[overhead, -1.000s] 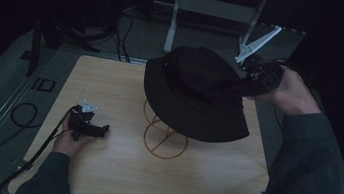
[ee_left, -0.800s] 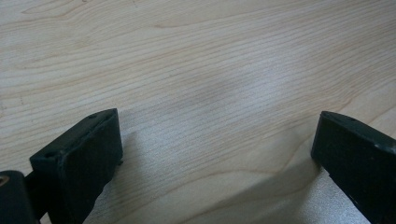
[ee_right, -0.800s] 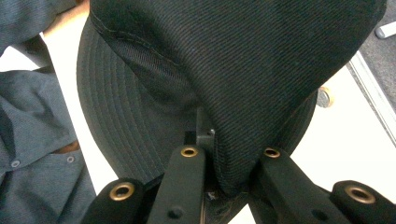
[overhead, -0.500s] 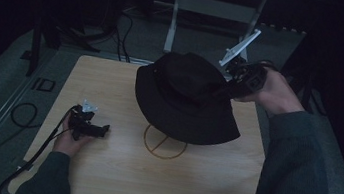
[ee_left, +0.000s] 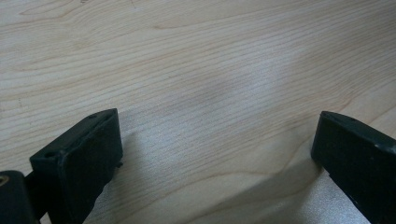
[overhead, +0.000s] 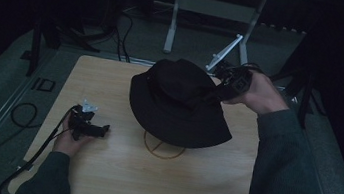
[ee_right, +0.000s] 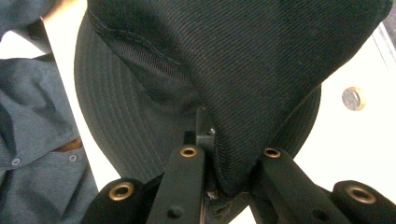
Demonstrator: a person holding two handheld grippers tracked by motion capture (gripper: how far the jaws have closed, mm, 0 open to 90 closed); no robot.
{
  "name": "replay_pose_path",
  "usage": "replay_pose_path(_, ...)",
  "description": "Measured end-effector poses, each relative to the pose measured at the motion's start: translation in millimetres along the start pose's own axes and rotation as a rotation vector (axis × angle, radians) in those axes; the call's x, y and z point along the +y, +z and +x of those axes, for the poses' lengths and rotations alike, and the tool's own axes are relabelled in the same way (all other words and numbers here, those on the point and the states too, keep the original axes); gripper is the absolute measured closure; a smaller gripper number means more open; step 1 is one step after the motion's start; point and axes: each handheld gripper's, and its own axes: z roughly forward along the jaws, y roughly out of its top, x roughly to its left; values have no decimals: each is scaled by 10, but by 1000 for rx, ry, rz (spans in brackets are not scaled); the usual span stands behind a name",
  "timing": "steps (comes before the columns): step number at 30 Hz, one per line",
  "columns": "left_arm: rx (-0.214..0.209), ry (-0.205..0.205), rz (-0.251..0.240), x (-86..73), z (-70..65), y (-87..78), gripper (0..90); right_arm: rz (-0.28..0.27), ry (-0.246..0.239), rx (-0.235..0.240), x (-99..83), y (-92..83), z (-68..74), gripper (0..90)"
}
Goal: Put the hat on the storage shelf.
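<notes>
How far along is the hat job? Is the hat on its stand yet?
Done: the right gripper has pinched the black hat by its crown fabric. In hand: the hat hangs over the wire stand, whose ring shows beneath the brim. Left, probably: settling and releasing it. The left gripper rests open on the table.

No legible text, labels, brand names or numbers in any view. Marks noted: a thin circle outline with a line through it (overhead: 163, 149), drawn on the wooden worktop (overhead: 100, 168) and partly covered by the brim of the black hat (overhead: 179, 105); no lettering visible with it. A small dark rectangular outline mark (overhead: 43, 84) sits on the grey floor just off the worktop's left edge; its content is too small and dim to read. In the right gripper view, a small round silvery disc (ee_right: 353, 98) lies on the pale surface beside the hat; any marking on its face is blurred.
</notes>
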Motion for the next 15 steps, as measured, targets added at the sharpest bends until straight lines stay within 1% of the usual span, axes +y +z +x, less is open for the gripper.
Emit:
replay_pose_path(10,0,0,0,0,0,0,22,39,-2,9,31,167,23,842)
replay_pose_path(15,-1,0,1,0,1,-1,22,80,-16,26,36,266,43,820)
